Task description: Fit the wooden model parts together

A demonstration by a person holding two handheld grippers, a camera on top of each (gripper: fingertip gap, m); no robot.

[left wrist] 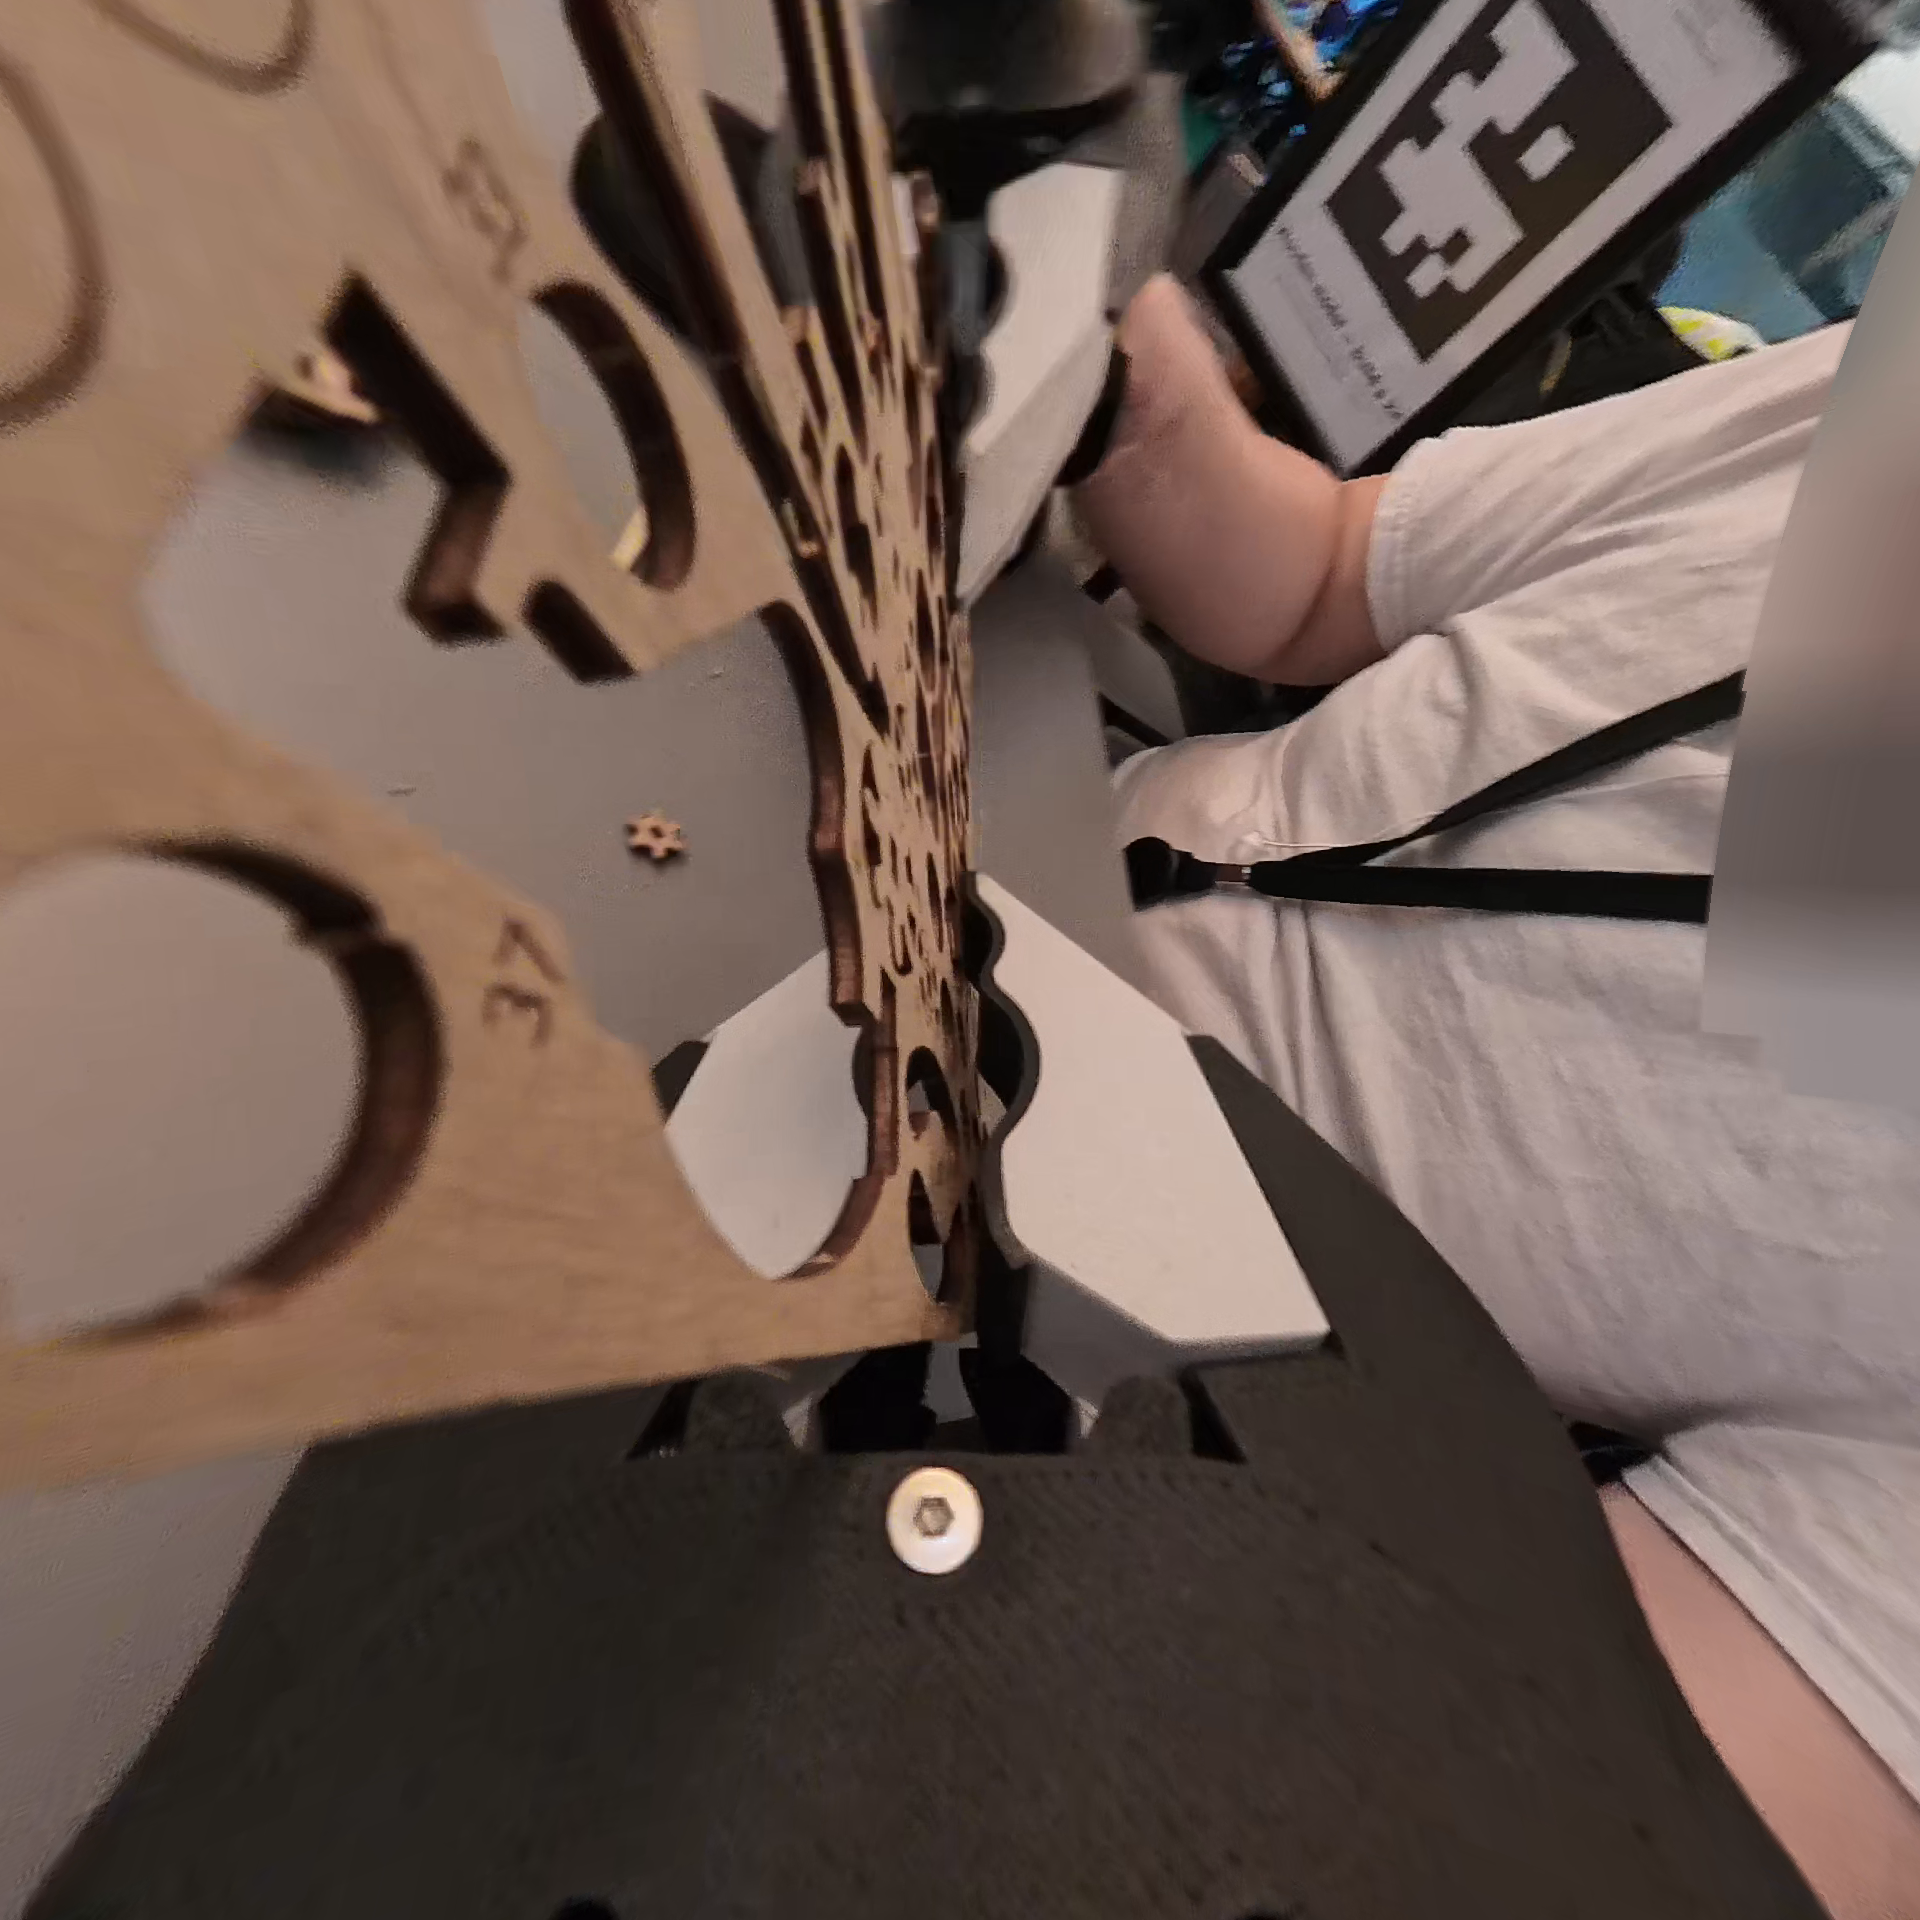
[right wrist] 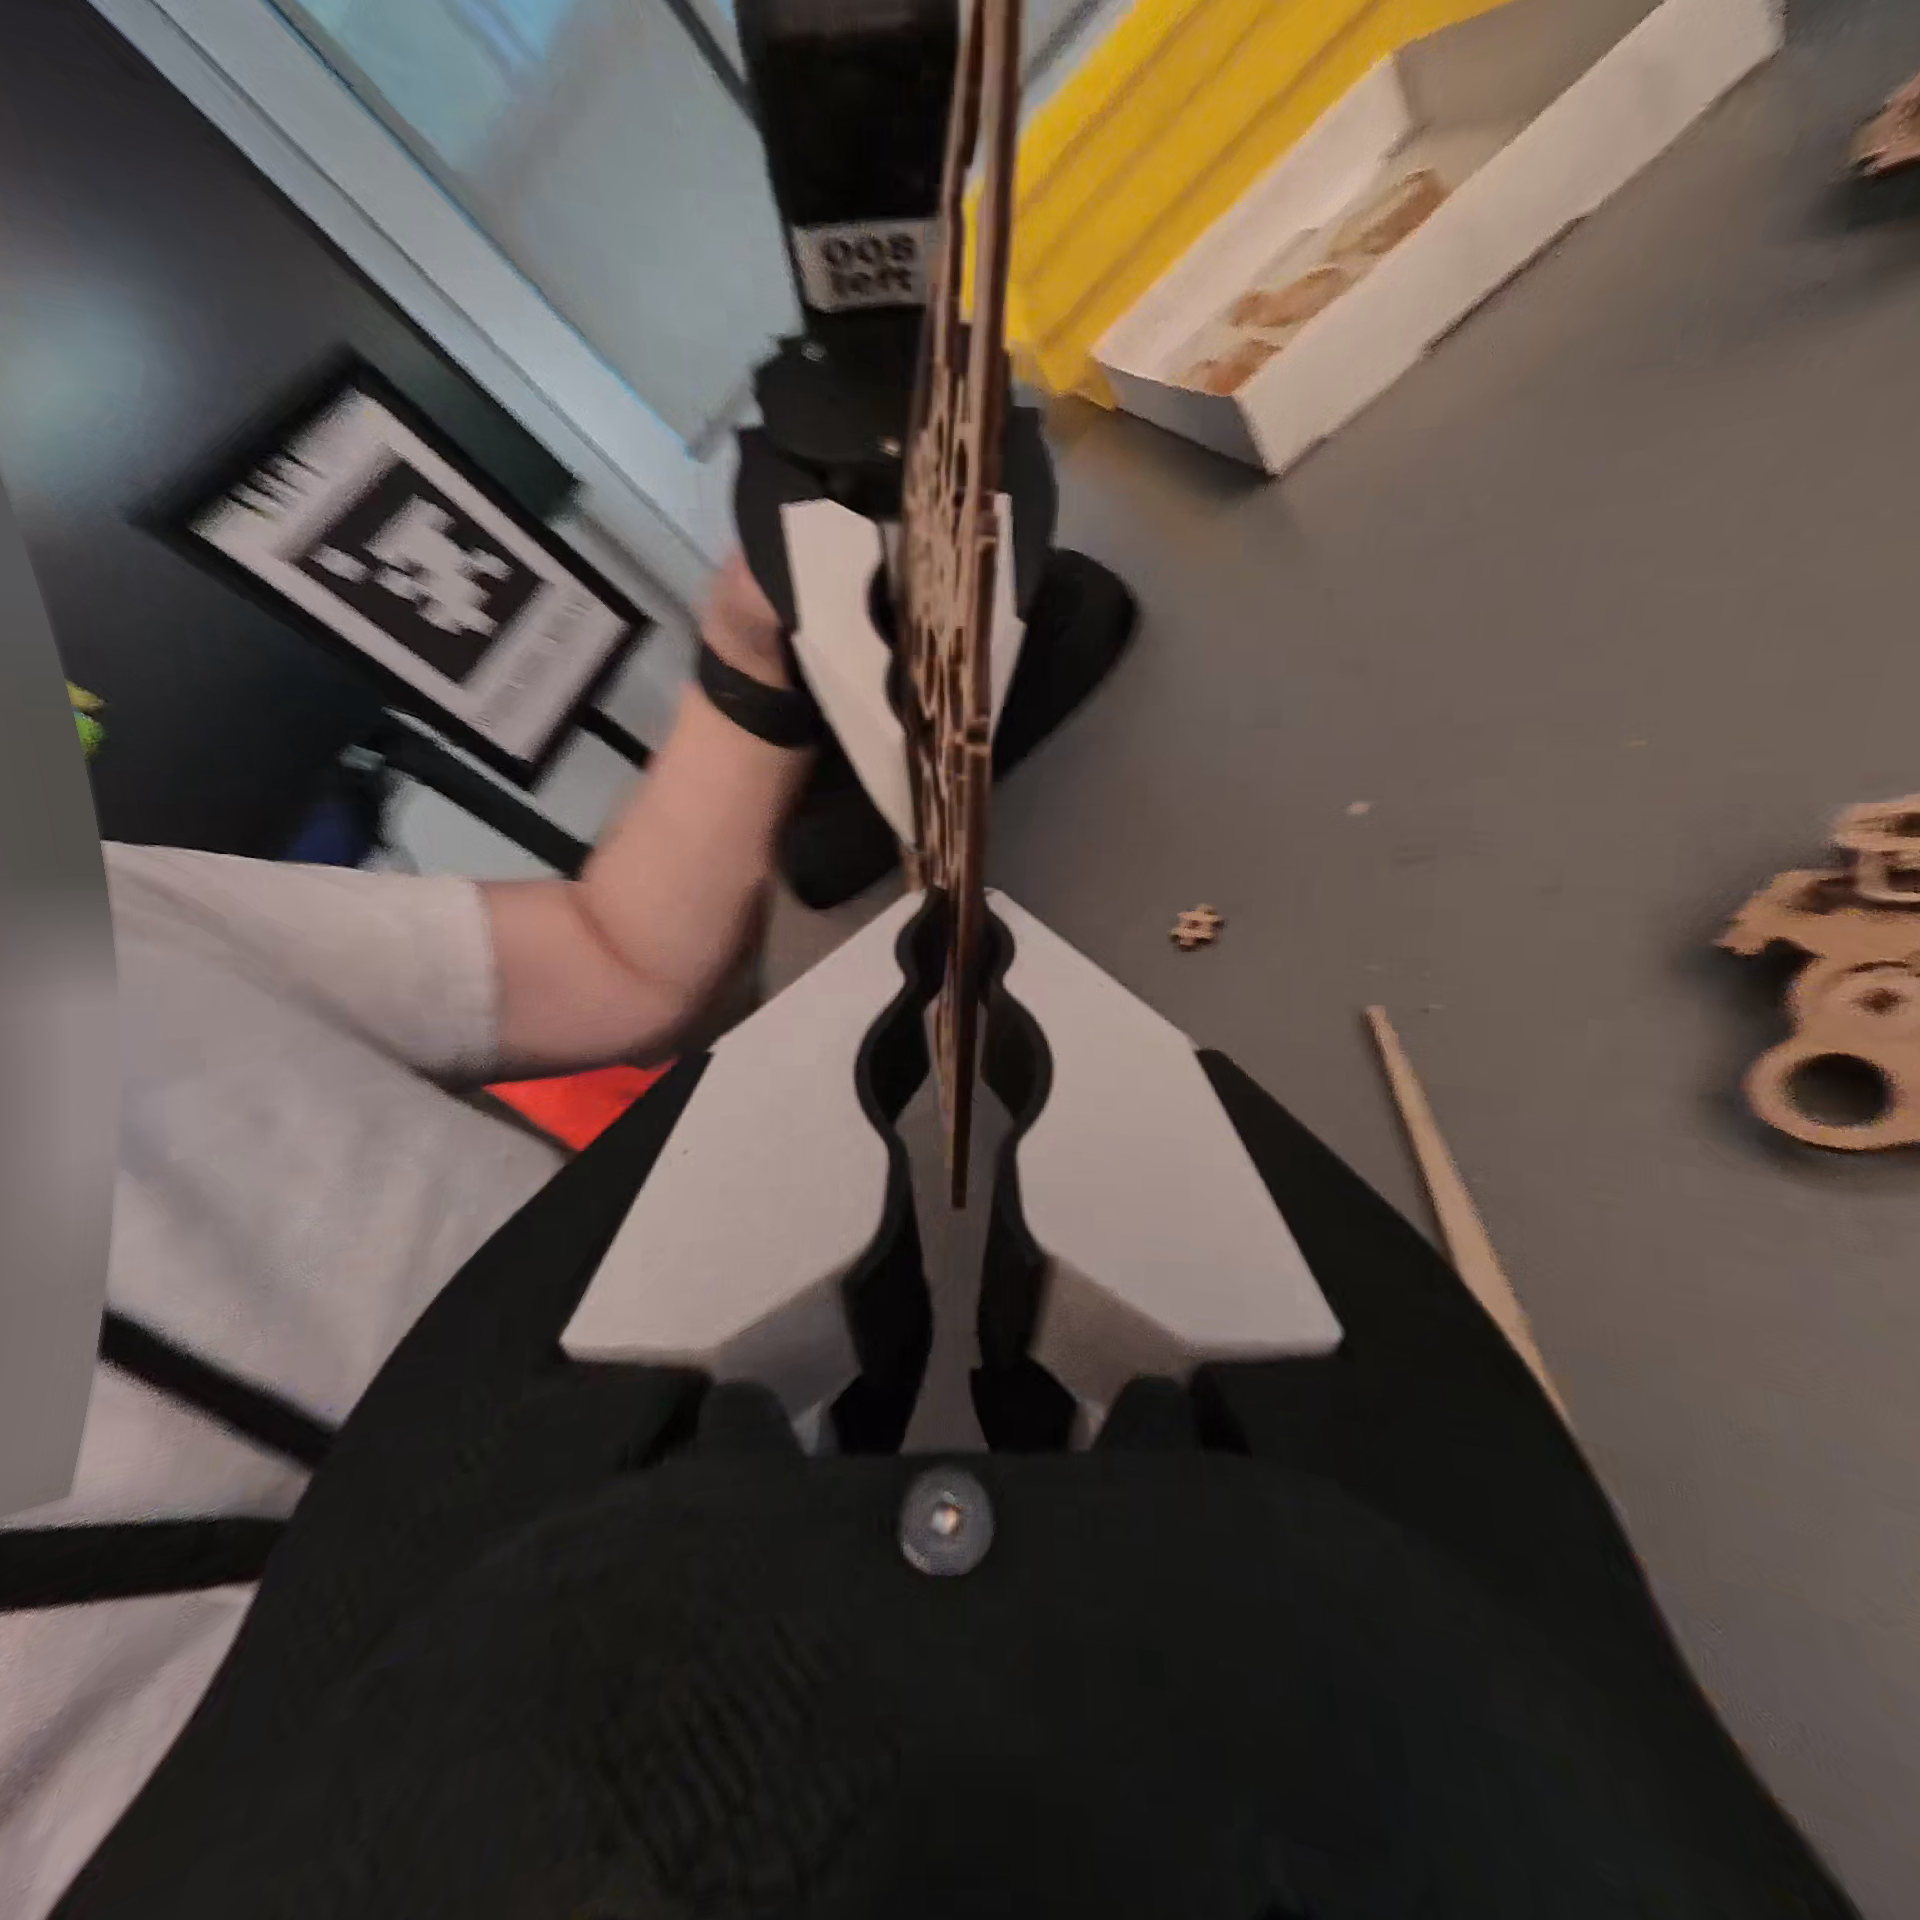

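Note:
A thin laser-cut wooden sheet (left wrist: 312,644) full of cut-outs is held upright above the grey table, between both grippers. My left gripper (left wrist: 971,899) is shut on its near edge, and the sheet's broad face spreads left and hides most of the left finger. In the right wrist view the same sheet (right wrist: 956,644) is edge-on. My right gripper (right wrist: 958,914) is shut on it. The left gripper (right wrist: 935,847) faces it from the far side, tip to tip, clamped on the same sheet. I cannot tell whether there is one sheet or two stacked.
A tiny wooden gear (right wrist: 1197,925) lies on the grey table (right wrist: 1455,675). A partly built wooden model (right wrist: 1829,1029) and a thin wooden stick (right wrist: 1455,1195) lie to the right. A white box of parts (right wrist: 1351,260) stands at the back. A person in a white shirt (left wrist: 1455,1039) is close on the side. Left tips and right tips are each some 7 cm from the tiny wooden gear (right wrist: 1197,925). It turns up in the left wrist view (left wrist: 654,828) as well.

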